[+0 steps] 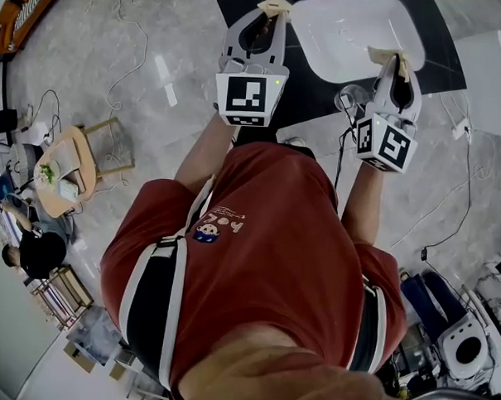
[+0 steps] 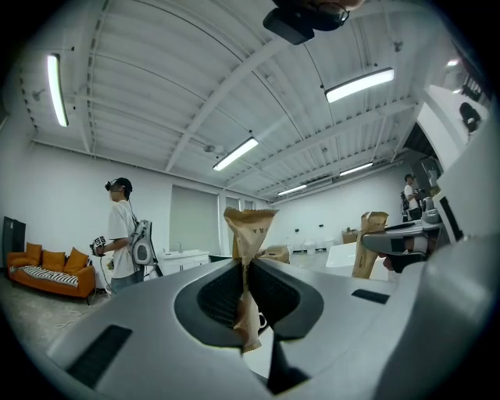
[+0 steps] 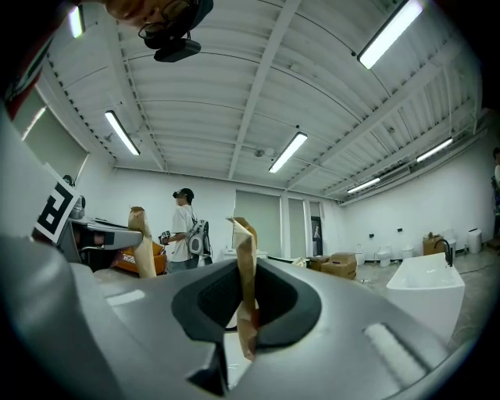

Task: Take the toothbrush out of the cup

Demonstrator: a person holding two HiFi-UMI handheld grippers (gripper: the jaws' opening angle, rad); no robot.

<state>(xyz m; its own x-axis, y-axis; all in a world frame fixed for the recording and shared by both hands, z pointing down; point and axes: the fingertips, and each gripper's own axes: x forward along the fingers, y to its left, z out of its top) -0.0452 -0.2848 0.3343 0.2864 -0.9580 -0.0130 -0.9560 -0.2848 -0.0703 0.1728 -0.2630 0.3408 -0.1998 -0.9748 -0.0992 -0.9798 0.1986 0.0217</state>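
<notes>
In the head view my left gripper is held out in front of the chest, its tan-taped tips pressed together with nothing between them. My right gripper is beside it to the right, also shut and empty. A small clear cup shows just left of the right gripper, near the basin's edge; I cannot make out a toothbrush. In the left gripper view the shut tips point level into the room, with the right gripper at the right. The right gripper view shows its own shut tips and the left gripper at the left.
A white basin sits on a dark surface ahead of both grippers and shows again in the right gripper view. A wooden chair and cables lie on the floor to the left. A person stands far off near an orange sofa.
</notes>
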